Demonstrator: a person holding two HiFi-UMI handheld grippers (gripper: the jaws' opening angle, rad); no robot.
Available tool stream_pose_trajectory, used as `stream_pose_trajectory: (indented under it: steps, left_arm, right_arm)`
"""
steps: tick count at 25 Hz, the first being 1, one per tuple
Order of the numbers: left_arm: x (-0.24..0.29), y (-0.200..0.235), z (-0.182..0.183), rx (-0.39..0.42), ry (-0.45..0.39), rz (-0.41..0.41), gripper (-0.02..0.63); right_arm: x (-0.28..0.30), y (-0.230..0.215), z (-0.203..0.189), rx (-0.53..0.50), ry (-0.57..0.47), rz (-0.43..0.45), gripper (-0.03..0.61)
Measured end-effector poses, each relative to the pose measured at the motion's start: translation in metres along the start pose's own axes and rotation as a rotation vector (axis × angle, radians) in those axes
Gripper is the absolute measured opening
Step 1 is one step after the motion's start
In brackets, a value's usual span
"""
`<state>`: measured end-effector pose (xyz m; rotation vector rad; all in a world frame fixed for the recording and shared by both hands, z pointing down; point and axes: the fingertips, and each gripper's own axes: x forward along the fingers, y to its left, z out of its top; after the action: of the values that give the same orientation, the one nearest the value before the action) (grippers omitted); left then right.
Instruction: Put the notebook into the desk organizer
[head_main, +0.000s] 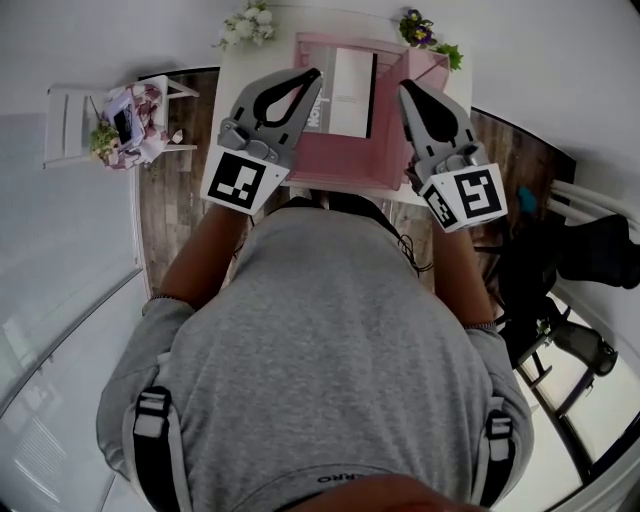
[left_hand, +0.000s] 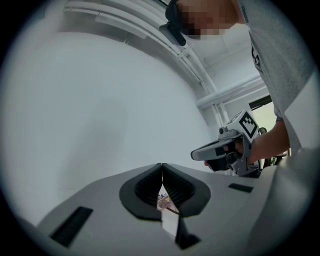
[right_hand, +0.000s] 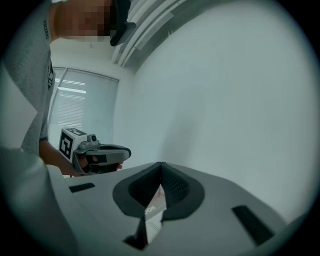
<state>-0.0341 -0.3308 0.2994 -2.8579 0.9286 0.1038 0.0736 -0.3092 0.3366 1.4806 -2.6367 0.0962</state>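
On the white table (head_main: 232, 95), a pink organizer (head_main: 345, 160) is sitting with the notebook (head_main: 350, 95) already resting inside it, toward its far side. Small flowers (head_main: 248, 22) are standing at the table's far left corner and more blooms (head_main: 420, 28) at its far right. The person in a grey shirt is holding both grippers above the organizer, one to each side of the notebook and neither touching it. The left gripper (head_main: 315, 72) is keeping its fingers pressed together at the tips with nothing between them. The right gripper (head_main: 403, 88) is likewise showing its fingers closed tip to tip and empty, with only a slice of the notebook showing far below through the gap behind the tips. A wood floor (head_main: 165, 215) is running round the table, and a white chair (head_main: 70, 115) with a patterned bundle on it is standing at the left. A plain pale wall (left_hand: 100, 100) is filling both gripper views, and window blinds (right_hand: 80, 100) are showing behind the person.
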Motion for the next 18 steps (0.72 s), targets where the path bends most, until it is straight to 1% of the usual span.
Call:
stream_pose_trajectory:
  steps: [1, 6, 11, 18]
  left_arm:
    - [-0.002, -0.001, 0.003, 0.000, -0.004, -0.003, 0.020]
    - [-0.009, -0.005, 0.009, -0.003, -0.019, -0.012, 0.020]
    - [-0.016, -0.008, 0.003, 0.001, -0.012, -0.021, 0.020]
    - [-0.020, -0.010, -0.008, -0.023, 0.001, -0.027, 0.020]
  right_arm:
    - [-0.003, 0.002, 0.002, -0.004, -0.014, -0.009, 0.008]
    - [-0.014, 0.011, 0.005, -0.043, -0.068, -0.030, 0.006]
    - [-0.020, 0.024, -0.002, -0.087, -0.062, -0.037, 0.006]
    - [-0.020, 0.030, -0.007, -0.072, -0.062, -0.042, 0.006]
